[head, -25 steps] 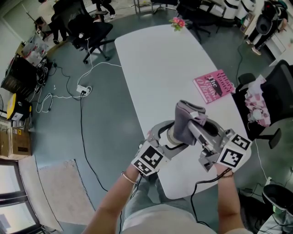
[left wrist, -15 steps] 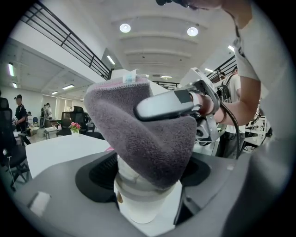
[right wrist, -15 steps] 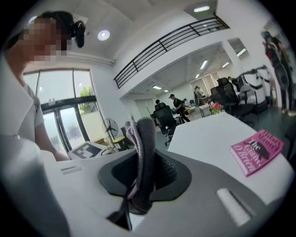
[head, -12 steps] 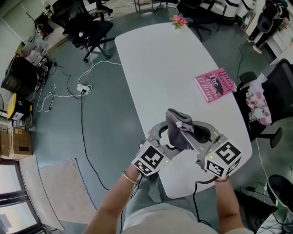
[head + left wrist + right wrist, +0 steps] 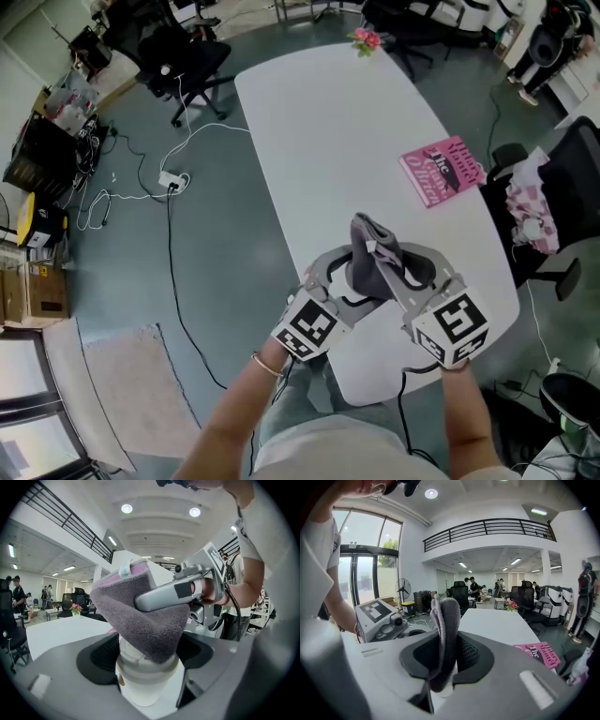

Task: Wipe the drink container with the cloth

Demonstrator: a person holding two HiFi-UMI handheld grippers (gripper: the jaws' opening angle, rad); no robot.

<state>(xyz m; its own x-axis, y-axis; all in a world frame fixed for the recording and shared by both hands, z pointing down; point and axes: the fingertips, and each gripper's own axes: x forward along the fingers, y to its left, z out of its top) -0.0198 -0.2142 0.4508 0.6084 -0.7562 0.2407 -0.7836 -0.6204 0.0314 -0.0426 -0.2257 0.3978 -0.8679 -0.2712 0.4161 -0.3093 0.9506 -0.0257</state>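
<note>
A white lidded paper cup (image 5: 143,681) stands between the jaws of my left gripper (image 5: 147,667), which is shut on it near the table's front end. A grey cloth (image 5: 140,616) with a pink edge lies over the cup's lid and upper side. My right gripper (image 5: 384,267) is shut on that cloth (image 5: 373,251), pressing it onto the cup from the right. In the right gripper view the cloth (image 5: 445,634) hangs folded between the jaws and hides most of the cup. From the head view the cup is almost wholly covered.
The long white table (image 5: 347,141) carries a pink book (image 5: 441,171) at its right edge and pink flowers (image 5: 366,39) at the far end. Office chairs (image 5: 562,187) stand at the right; cables (image 5: 169,178) lie on the floor at the left.
My right gripper has carried the cloth leftwards and down from beside the cup onto its top. The left gripper and the cup have stayed in place.
</note>
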